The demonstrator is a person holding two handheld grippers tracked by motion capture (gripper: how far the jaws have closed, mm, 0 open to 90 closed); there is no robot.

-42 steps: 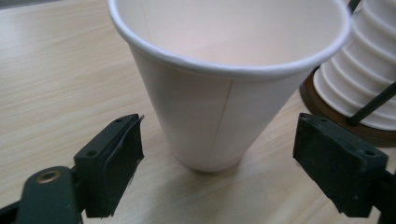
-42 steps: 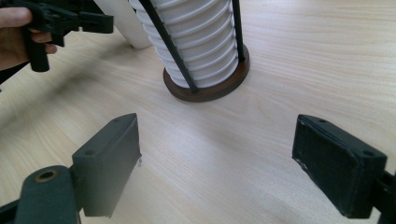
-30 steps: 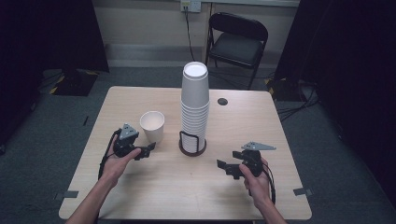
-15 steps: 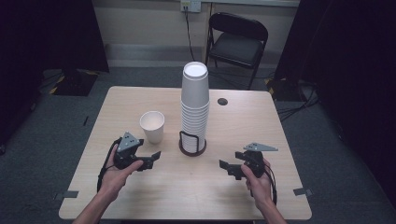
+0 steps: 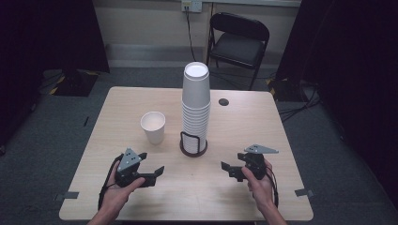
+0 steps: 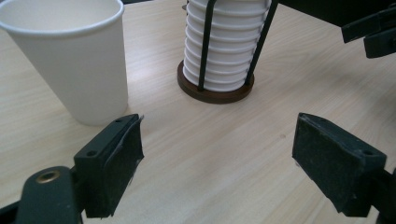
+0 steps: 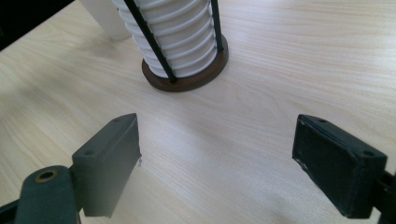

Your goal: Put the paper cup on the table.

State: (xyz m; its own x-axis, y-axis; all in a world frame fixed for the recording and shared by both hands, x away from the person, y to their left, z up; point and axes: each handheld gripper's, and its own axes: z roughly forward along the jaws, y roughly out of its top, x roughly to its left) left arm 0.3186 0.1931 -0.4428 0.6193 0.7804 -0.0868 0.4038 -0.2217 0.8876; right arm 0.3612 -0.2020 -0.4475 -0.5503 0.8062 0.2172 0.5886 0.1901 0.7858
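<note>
A single white paper cup (image 5: 153,126) stands upright on the wooden table (image 5: 234,122), left of a tall stack of white cups (image 5: 195,105) in a black wire holder with a brown round base (image 5: 193,149). My left gripper (image 5: 151,163) lies near the front left, short of the cup and apart from it, open with nothing between its jaws. In the left gripper view (image 6: 217,154) the cup (image 6: 70,60) and the stack (image 6: 224,46) stand ahead. My right gripper (image 5: 228,170) (image 7: 217,154) rests at the front right, open and empty, facing the stack (image 7: 173,37).
A small dark disc (image 5: 223,101) lies on the table behind the stack. A black folding chair (image 5: 239,42) stands beyond the far edge. Tape marks (image 5: 302,192) sit at the near corners. The right gripper (image 6: 373,32) shows at the top right of the left gripper view.
My left gripper has drawn back from beside the single cup toward the table's near edge. The cup stays where it was. The right gripper has kept still.
</note>
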